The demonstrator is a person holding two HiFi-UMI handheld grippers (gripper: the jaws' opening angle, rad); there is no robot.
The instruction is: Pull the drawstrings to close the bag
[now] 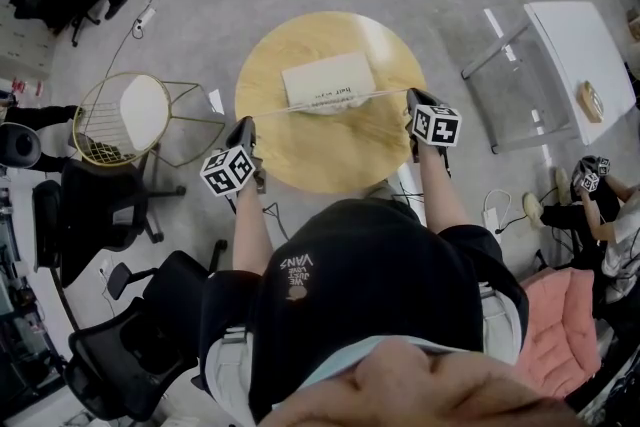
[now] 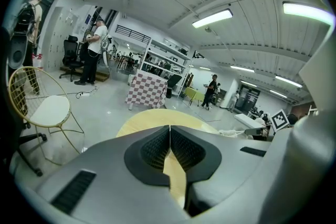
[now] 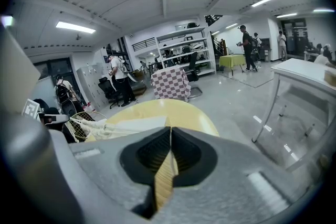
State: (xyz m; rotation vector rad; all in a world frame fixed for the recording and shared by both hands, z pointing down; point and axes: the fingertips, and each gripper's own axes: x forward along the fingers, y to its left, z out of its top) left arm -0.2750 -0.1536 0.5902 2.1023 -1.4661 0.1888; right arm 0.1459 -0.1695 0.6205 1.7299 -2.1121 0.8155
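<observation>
Round, smooth pale-wood table (image 1: 300, 165) bears the flat, cream cloth bag (image 1: 328, 81) midway between left gripper (image 1: 244, 125) and right gripper (image 1: 412, 96), whose ribbed dark jaws are pinched together on its thin, taut drawstrings (image 1: 380, 94).

The bag (image 1: 328, 80) is a pale cream cloth rectangle with a line of dark print. It lies flat on the round wooden tabletop (image 1: 300, 160), past its middle. Its near edge, the mouth, is bunched into gathers. The left drawstring (image 1: 285, 109) and right drawstring (image 1: 385, 95) stretch taut sideways from it, ending in the closed left gripper (image 1: 247, 127) and right gripper (image 1: 411, 99).
</observation>
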